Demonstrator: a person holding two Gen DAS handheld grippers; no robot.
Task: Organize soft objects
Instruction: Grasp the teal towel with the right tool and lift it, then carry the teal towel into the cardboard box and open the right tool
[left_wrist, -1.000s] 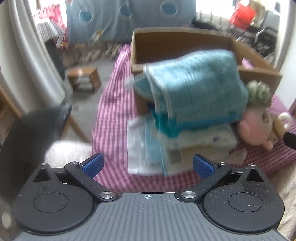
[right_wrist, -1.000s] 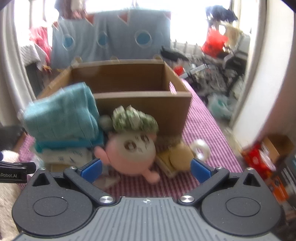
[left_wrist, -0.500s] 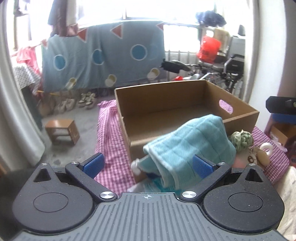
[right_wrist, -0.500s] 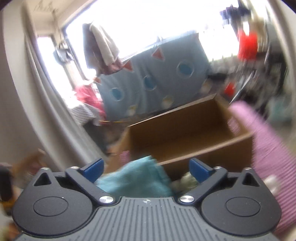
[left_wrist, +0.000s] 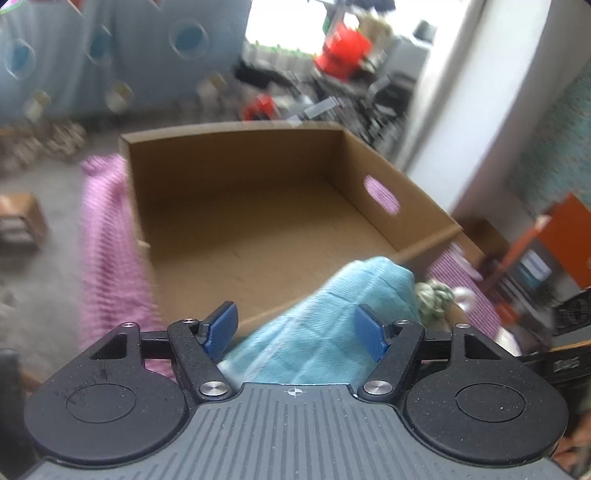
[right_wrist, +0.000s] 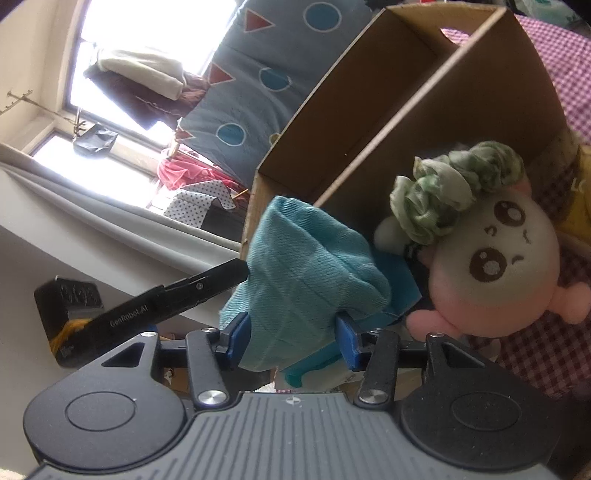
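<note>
A teal towel (left_wrist: 332, 314) lies humped in front of an open cardboard box (left_wrist: 236, 158). My left gripper (left_wrist: 295, 328) straddles it with its jaws closing; the right pad is at the cloth and a gap shows at the left pad. In the right wrist view, my right gripper (right_wrist: 291, 341) is rolled sideways, its jaws closing with both pads against the towel (right_wrist: 303, 266). A black finger of the left gripper (right_wrist: 207, 284) touches the towel's far side. A pink plush toy (right_wrist: 495, 266) with a green fabric bundle (right_wrist: 454, 184) on its head leans on the box wall (right_wrist: 461, 103).
A pink checked tablecloth (left_wrist: 107, 240) covers the table under the box. The box has a handle hole (left_wrist: 382, 194) in its right wall and nothing inside. Folded pale items lie under the towel. Floor clutter and a blue hanging sheet (right_wrist: 258, 74) are beyond.
Both grippers' jaws have narrowed from wide open. The left view swung onto the box with the towel between its fingers. The right gripper rolled sideways and dropped onto the towel.
</note>
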